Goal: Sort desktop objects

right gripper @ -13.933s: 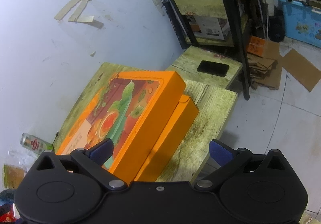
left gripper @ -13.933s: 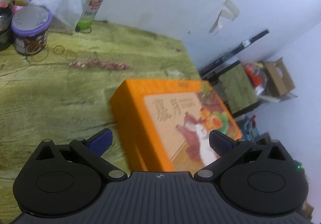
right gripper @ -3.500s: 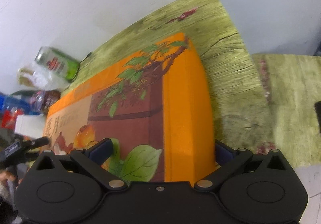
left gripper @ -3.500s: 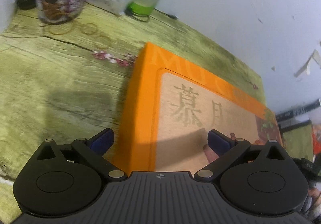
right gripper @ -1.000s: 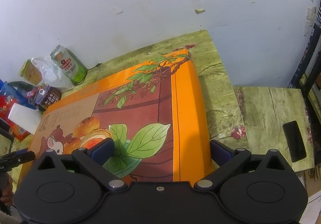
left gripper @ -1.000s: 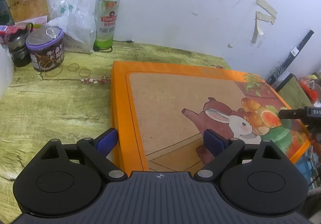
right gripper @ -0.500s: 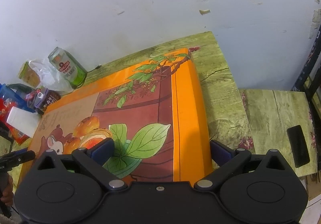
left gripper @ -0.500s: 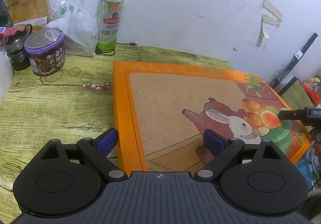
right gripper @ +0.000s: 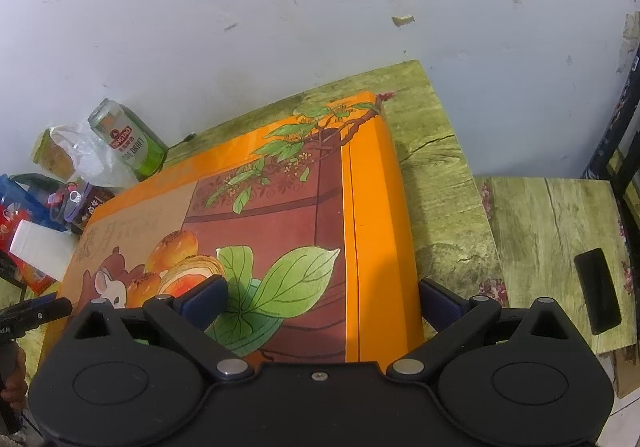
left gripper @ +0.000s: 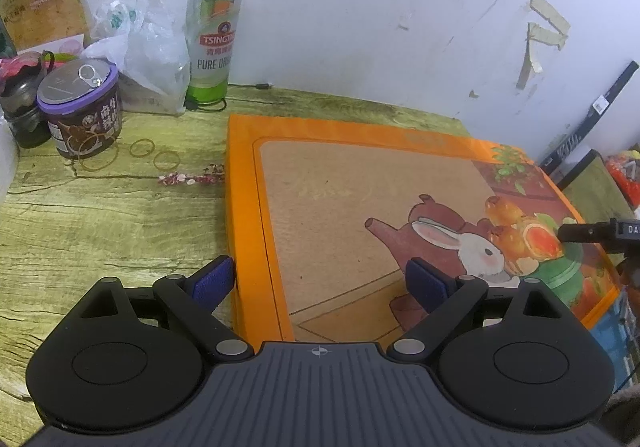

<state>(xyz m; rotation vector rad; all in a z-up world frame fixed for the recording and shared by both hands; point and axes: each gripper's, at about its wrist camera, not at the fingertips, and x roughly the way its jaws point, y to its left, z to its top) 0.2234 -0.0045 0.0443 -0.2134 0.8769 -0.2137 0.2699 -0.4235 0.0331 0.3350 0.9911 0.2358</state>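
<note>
Black hand-held gripper (left gripper: 318,281), blue pads (left gripper: 212,281), silver screws.

A green beer can (left gripper: 212,43) at the tabletop's back edge reads "TSING…" and "PURE DR…", cut off by its curve. Chinese characters mark the purple-lidded tub (left gripper: 82,115) and the orange box (right gripper: 240,223), too faint to read.

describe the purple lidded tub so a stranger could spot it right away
Start at the big orange box lying flat on the green wood-grain table, then look towards the clutter by the white wall. Past the loose rubber bands stands the tub, in front of the plastic bag. It alone is short and dark brown, with a purple rim and a silver pull-tab lid.
</note>
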